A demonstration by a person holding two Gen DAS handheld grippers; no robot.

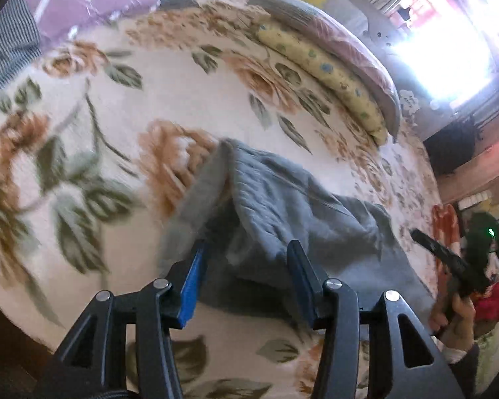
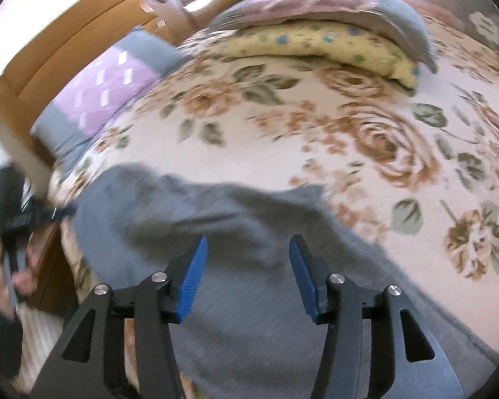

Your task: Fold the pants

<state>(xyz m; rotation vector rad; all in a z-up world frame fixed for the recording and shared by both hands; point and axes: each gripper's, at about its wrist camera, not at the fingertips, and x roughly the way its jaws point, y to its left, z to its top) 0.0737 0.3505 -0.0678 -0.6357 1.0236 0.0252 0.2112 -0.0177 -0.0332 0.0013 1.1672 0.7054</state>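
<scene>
Pants [image 1: 282, 206], grey and soft, lie rumpled on the floral blanket [image 1: 93, 106] of the bed, near its front edge, and neither tool has hold of them. Starting at the left, the left gripper [image 1: 246, 266] is spread wide over the near end of the cloth with nothing between its blue pads [image 1: 191, 286]; I judge it is held there to drop onto a bunched edge and pinch it. Its view shows that end heaped up, with a paler band, probably a hem or waistband, standing along the left side of the pile, and it catches the person's other hand [image 1: 455, 312] gripping its tool at the far right. Moving right, the right gripper [image 2: 248, 266] is likewise released, jaws well apart, poised above a flatter, smoother stretch of the grey cloth, which suits taking the opposite end so the garment can be pulled straight before any fold. Its view alone shows the cloth running toward the bed's left edge, where the other tool appears as a dark blur, and the wooden headboard [image 2: 83, 33] behind. Folded bedding [image 2: 316, 36], yellow under pink, sits well apart at the far side in both views. Folding seems barely begun.
</scene>
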